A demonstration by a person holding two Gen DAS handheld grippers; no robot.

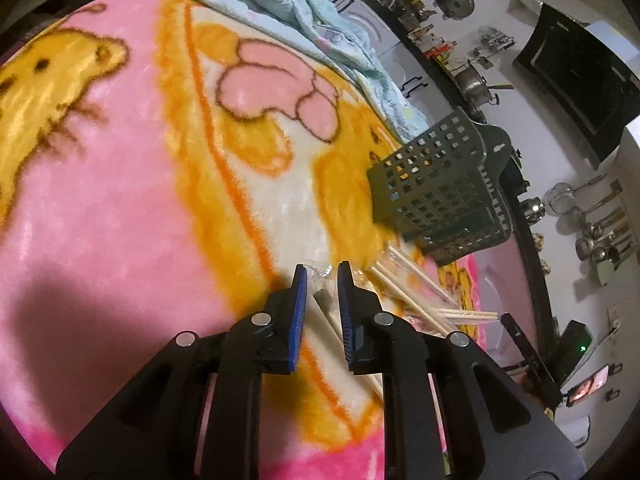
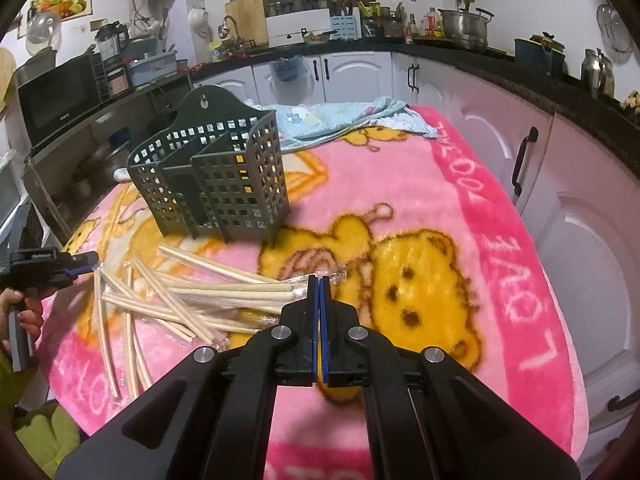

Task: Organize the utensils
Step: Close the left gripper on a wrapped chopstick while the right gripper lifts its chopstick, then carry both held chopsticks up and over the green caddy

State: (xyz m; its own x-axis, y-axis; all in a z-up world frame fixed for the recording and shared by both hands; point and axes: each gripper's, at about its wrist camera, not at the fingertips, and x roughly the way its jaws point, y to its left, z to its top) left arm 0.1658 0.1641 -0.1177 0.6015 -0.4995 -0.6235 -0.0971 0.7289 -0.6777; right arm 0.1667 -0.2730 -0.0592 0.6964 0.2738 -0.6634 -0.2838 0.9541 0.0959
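Home kitchen: cabinets [image 2: 360, 72], hanging ladles [image 1: 604, 236].

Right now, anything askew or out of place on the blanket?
Yes. The chopsticks lie scattered and crisscrossed on the pink blanket, some on clear plastic wrap, none in the dark holder, which stands empty behind them. The left gripper is open over one pair; the right gripper is shut.
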